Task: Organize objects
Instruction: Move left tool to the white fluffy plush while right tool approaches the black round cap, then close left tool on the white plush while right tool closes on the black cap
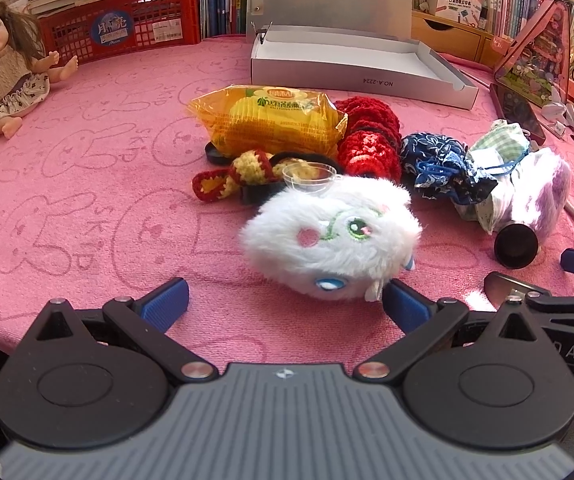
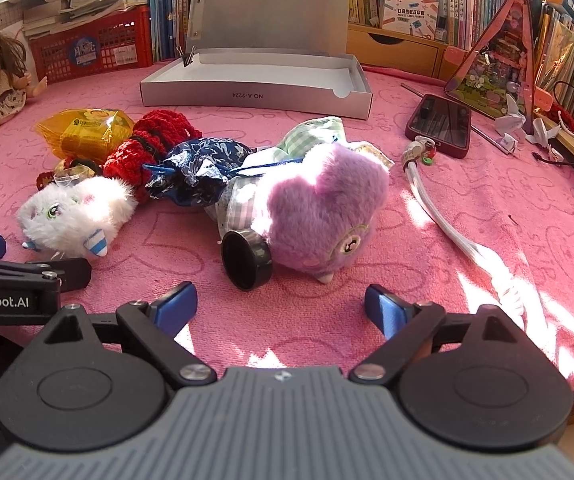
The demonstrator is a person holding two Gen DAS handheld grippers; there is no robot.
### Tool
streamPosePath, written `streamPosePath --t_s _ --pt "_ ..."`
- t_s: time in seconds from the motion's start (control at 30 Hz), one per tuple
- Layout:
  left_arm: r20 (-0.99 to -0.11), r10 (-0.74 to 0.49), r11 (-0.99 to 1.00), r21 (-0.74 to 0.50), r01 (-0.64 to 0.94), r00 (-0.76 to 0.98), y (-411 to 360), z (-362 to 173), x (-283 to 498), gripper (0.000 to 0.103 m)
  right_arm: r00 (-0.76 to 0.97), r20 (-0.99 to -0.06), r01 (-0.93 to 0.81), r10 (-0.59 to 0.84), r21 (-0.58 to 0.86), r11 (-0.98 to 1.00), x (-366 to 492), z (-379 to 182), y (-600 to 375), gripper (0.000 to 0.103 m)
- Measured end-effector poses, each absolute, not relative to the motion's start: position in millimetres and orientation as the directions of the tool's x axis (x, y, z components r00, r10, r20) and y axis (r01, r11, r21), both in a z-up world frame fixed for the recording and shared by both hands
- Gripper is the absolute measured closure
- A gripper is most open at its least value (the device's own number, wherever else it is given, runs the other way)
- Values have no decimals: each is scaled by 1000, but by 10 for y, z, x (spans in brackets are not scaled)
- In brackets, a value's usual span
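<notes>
A pile lies on the pink cloth: a white plush (image 1: 333, 236) (image 2: 75, 214), a purple plush (image 2: 319, 204), a black lid (image 2: 245, 260), a blue floral pouch (image 2: 199, 168), red crochet (image 1: 371, 140), a yellow snack bag (image 1: 267, 120) and a clear small cup (image 1: 311, 178). An open grey box (image 1: 351, 64) (image 2: 255, 84) stands behind the pile. My left gripper (image 1: 287, 304) is open, just in front of the white plush, its right finger touching the plush. My right gripper (image 2: 281, 306) is open and empty, just in front of the purple plush and black lid.
A doll (image 1: 3, 76) sits at the far left by a red crate (image 1: 127, 28). A phone (image 2: 441, 124), a white cable (image 2: 447, 220) and a pink triangular toy house (image 2: 499, 60) lie to the right. Bookshelves line the back.
</notes>
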State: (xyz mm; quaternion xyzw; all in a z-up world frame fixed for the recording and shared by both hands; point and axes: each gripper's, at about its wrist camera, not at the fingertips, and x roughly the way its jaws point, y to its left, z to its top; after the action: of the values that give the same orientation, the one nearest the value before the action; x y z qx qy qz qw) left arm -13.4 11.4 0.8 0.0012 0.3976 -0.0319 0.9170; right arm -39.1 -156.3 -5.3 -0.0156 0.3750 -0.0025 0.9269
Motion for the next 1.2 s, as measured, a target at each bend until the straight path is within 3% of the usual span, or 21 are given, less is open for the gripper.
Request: streamPosePath --t_s 0.3,0.57,1.07,1.2 --pt "-650 -54 993 43 107 758 37 144 -234 0 753 -658 -25 2 -26 999 -442 38 -1533 25" --pt "-631 -107 991 -6 133 769 51 206 -227 12 766 -641 -41 37 8 999 -474 77 -1522 47" --pt "-651 -157 984 -42 172 743 -2 123 -82 14 759 -649 -67 63 19 998 -448 56 -1458 66" --pt "-647 -176 980 -47 192 742 -36 120 -79 23 758 -649 -69 66 20 997 -440 61 -1453 71"
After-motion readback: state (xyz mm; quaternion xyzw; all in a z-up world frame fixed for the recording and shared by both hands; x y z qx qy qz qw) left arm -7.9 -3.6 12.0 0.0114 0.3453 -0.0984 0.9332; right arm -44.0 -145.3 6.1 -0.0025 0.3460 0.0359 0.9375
